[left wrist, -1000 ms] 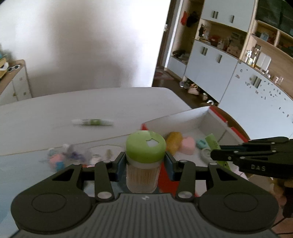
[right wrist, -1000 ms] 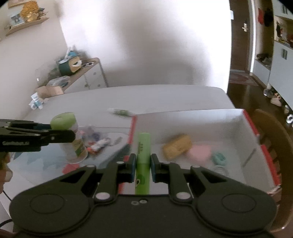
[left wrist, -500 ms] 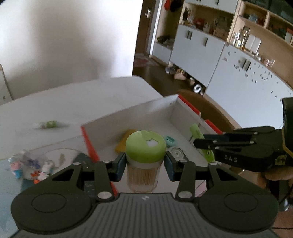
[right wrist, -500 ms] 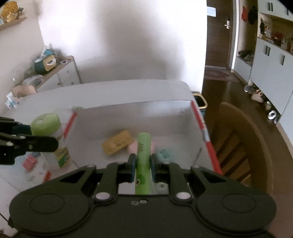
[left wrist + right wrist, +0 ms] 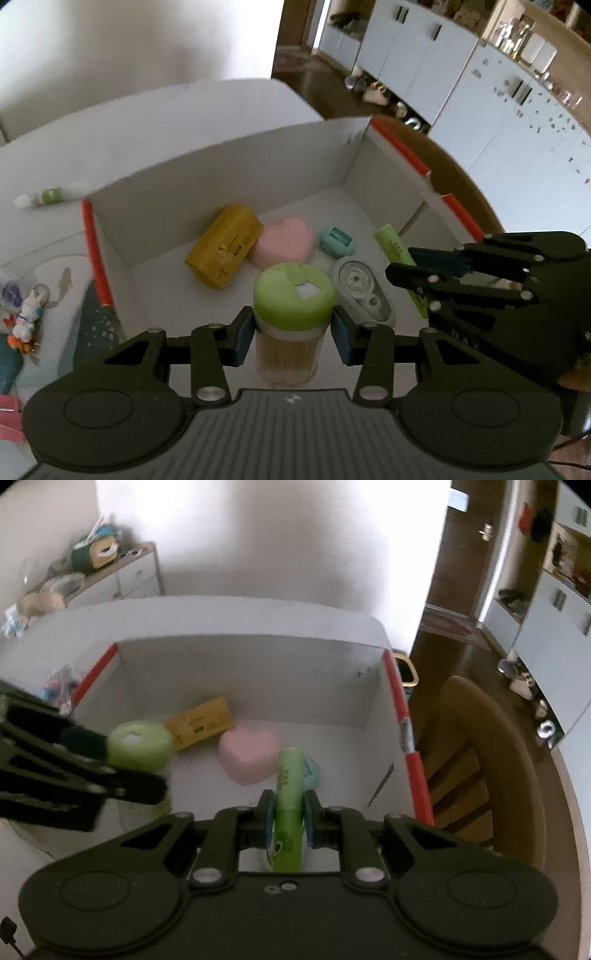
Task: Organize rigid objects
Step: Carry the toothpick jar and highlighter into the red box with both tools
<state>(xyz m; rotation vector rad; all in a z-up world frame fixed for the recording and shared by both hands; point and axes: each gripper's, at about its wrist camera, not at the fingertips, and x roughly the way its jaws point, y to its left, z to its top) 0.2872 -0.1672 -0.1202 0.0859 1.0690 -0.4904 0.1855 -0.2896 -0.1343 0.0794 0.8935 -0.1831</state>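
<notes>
Both hand-held grippers now over box [image 5: 229, 162]; toothpick jar [image 5: 291, 317] base hidden.

Both claws have moved from beside the white box [image 5: 229, 162] to above its inside. The left claw [image 5: 293, 334], gripping the toothpick jar [image 5: 291, 317], and the right claw [image 5: 289, 821], clamping the green tube [image 5: 289, 794], now hang over the box floor.
</notes>
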